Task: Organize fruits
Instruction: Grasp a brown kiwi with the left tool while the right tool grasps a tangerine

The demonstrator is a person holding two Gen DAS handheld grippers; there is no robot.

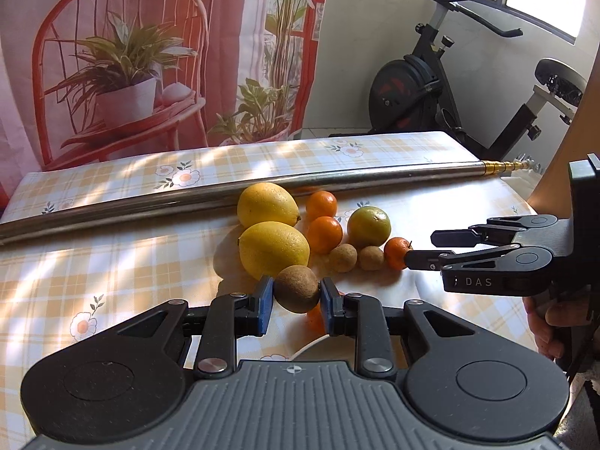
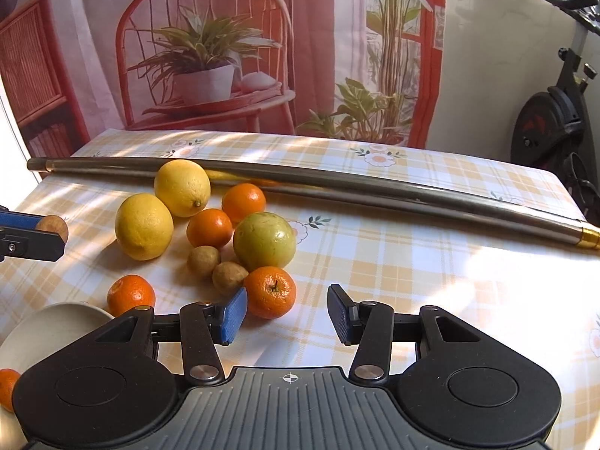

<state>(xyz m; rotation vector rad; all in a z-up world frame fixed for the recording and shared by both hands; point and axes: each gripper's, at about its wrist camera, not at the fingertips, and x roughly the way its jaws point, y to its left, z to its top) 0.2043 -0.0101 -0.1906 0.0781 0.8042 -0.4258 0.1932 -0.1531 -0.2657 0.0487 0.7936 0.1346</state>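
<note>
yellow lemons (image 2: 144,226), orange-checked floral tablecloth (image 2: 412,262)

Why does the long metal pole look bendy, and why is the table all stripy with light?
In both wrist views the fisheye lens bows the metal pole; it may be straight. Sunlight falls in bright streaks across the tablecloth in both. In the right wrist view the cloth's right side glares white. The lemons look sharp.

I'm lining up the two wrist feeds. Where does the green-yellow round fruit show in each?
Left wrist: green-yellow fruit right of centre, behind the two small brown fruits.
Right wrist: centre, behind the stemmed orange.
Shared landmark: metal pole lying behind the fruit.
</note>
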